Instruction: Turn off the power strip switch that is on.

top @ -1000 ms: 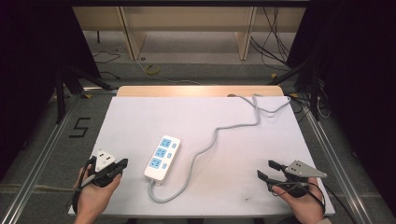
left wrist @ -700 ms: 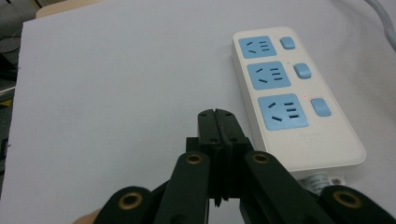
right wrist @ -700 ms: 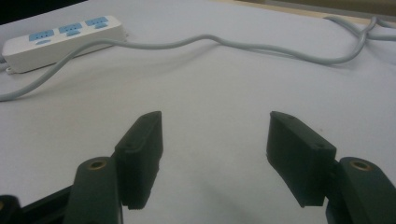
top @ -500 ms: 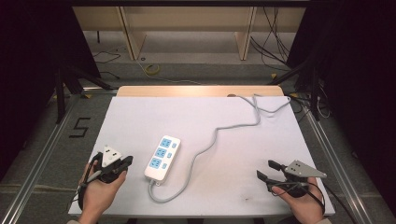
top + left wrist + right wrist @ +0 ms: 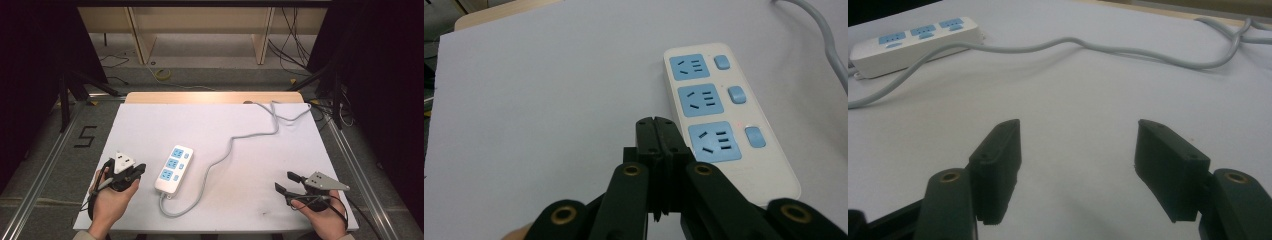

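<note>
The power strip [image 5: 724,112] lies just right of the left gripper [image 5: 657,125]'s pressed-together jaws, and well apart from the right gripper [image 5: 1078,150]'s spread jaws.

one power strip [image 5: 173,169], two grippers, one table [image 5: 150,125]
</note>
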Motion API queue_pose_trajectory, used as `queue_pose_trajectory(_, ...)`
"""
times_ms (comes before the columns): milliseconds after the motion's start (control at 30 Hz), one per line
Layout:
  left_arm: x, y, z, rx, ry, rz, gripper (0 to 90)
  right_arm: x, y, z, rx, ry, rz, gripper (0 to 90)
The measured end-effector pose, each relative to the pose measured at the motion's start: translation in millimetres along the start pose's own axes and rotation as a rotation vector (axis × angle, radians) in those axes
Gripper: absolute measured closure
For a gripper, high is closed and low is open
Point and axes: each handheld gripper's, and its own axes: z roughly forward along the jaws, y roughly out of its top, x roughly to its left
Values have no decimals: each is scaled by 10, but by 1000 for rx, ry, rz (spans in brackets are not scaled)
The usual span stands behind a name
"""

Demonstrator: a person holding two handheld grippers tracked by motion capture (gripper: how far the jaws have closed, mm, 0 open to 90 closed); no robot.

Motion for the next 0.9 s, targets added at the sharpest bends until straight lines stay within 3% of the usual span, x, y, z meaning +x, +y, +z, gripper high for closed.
queue_pose_trajectory(900,-213,220,139,81,-37,81,895,-3,-6,5,17,-3,-6,363)
